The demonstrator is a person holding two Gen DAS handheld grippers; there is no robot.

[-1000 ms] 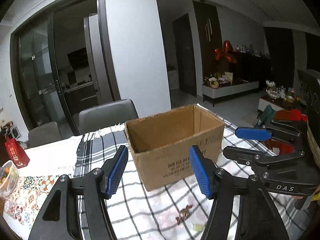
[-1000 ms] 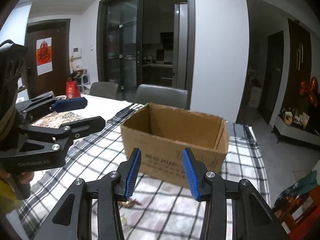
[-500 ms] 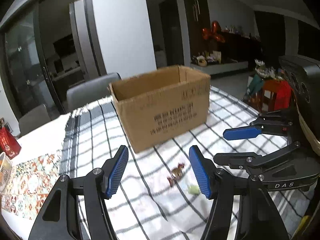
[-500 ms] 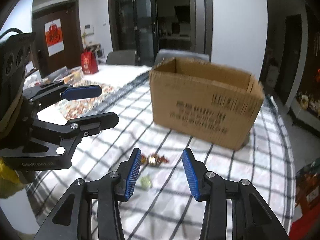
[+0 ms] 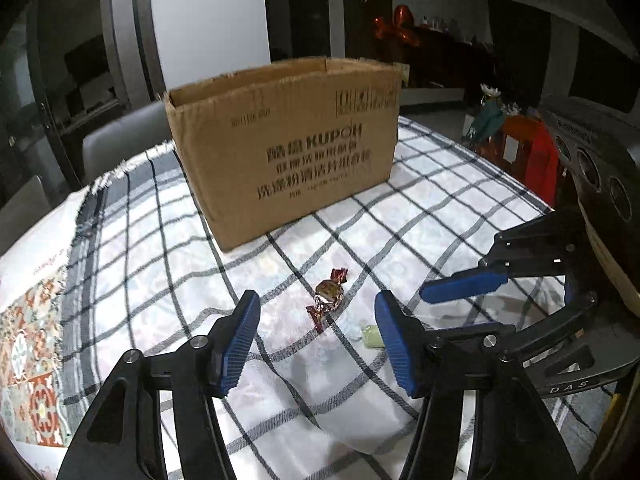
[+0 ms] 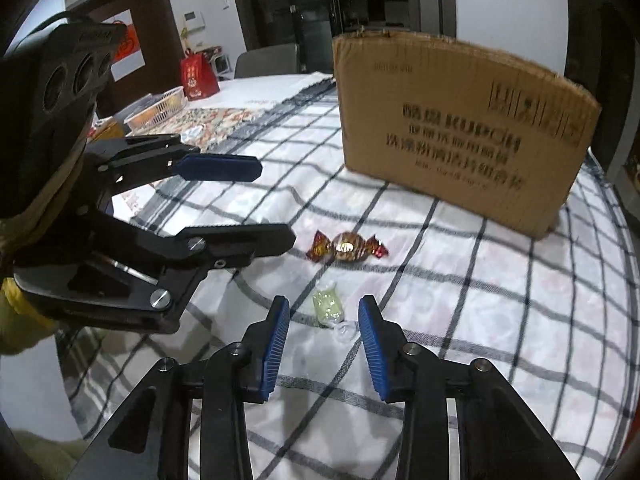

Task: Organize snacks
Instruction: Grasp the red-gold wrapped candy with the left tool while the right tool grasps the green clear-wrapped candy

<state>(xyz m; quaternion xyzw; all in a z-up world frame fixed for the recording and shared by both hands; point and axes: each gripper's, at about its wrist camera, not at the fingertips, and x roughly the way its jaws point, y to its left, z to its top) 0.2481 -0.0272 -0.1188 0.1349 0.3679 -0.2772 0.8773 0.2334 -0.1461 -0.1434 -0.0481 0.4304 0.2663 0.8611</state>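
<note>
Alignment between each claw and its nearest sweet is noted, left to right. Left claw point(image 5: 316, 330) is held low over the checked surface point(image 5: 420, 216), its blue pads spread wide with nothing between them. A brown-and-red wrapped candy point(image 5: 329, 293) lies flat on the cloth just ahead of the gap and close to its centre line; in this view the candy's long axis, twist end to twist end, is seen running slightly oblique to the approach line rather than across it, so the pads would be expected to close on the narrow wrapped middle. A pale green candy point(image 5: 371, 336) is seen just beside the left claw's right-hand pad, partly hidden by it. Right claw point(image 6: 323, 334) is likewise spread and empty; the pale green candy point(image 6: 329, 309) sits just ahead of the opening, between the fingertips' lines, with its long axis pointing roughly away from the camera. The brown-and-red wrapped candy point(image 6: 347, 247) lies farther on in that view, crosswise, nearer the left claw point(image 6: 272, 204), which enters from the left. A cardboard box point(image 5: 286, 148), open-topped, stands beyond both sweets on the same cloth, apart from them. Judgement: each claw is nearer a different sweet, brown for left, green for right; a short forward and downward advance appears sufficient for either.
</note>
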